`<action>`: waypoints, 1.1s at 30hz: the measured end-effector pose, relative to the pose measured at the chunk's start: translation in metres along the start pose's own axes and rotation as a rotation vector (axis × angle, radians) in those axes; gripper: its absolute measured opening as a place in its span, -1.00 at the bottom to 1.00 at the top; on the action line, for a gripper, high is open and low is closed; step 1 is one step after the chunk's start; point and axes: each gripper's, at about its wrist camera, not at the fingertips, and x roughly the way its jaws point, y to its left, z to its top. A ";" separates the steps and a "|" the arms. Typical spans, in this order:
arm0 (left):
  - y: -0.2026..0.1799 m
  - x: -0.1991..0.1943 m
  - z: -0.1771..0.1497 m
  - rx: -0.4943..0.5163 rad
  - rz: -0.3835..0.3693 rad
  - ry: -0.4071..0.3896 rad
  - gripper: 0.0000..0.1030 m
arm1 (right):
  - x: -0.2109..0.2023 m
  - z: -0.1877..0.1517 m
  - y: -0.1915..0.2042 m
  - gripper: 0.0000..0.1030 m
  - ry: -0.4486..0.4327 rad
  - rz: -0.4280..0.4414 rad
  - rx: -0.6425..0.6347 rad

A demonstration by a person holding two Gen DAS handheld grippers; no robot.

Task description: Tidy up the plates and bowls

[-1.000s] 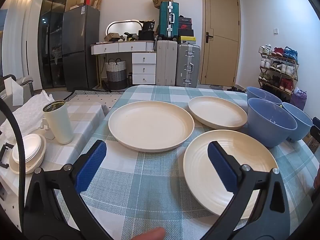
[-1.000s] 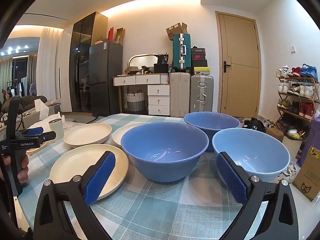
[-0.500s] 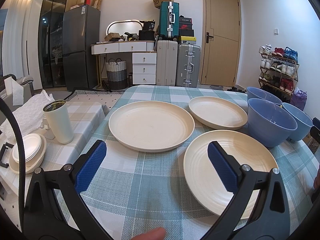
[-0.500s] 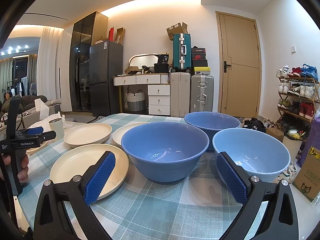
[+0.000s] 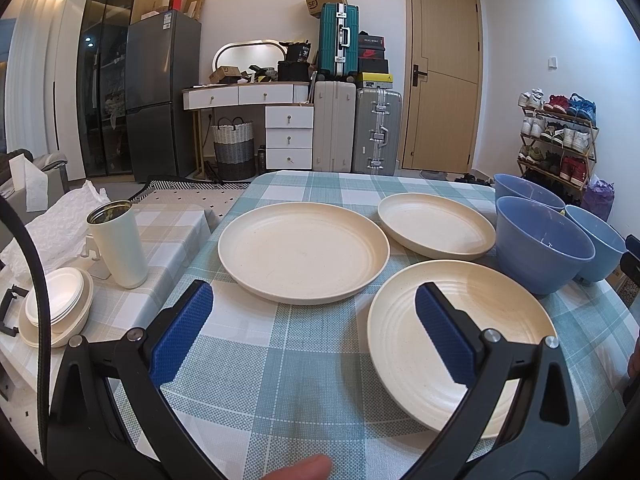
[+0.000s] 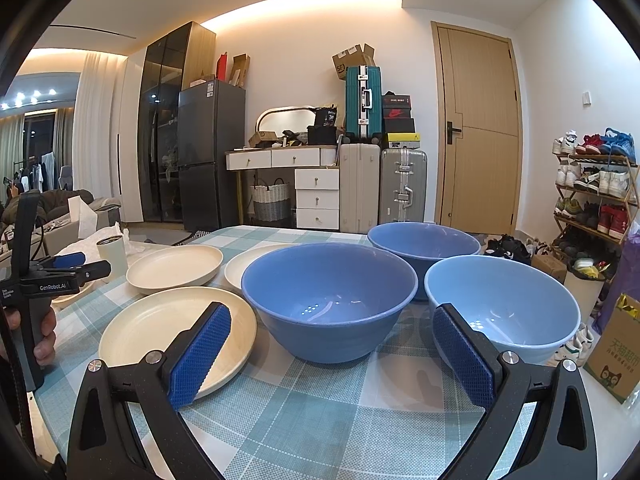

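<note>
Three cream plates lie on the checked tablecloth: a large one (image 5: 303,255) at the middle, a smaller one (image 5: 436,225) behind it to the right, and a ribbed one (image 5: 456,340) nearest me. Three blue bowls stand at the right: a mid-blue bowl (image 6: 329,295), a darker one (image 6: 424,245) behind, a pale one (image 6: 505,307) beside it. My left gripper (image 5: 314,328) hovers open above the near table edge, its right pad over the ribbed plate. My right gripper (image 6: 332,354) is open in front of the mid-blue bowl, holding nothing. The left gripper (image 6: 70,266) also shows in the right wrist view, held by a hand.
A white tumbler (image 5: 118,245) and stacked white dishes (image 5: 56,306) sit on a lower side table at the left. A cardboard box (image 6: 614,360) stands off the table's right edge. Suitcases, drawers, a fridge and a shoe rack line the far wall.
</note>
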 end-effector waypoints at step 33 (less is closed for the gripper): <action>0.000 0.000 0.000 0.001 0.002 -0.001 0.95 | 0.004 -0.003 0.004 0.99 0.017 -0.001 -0.009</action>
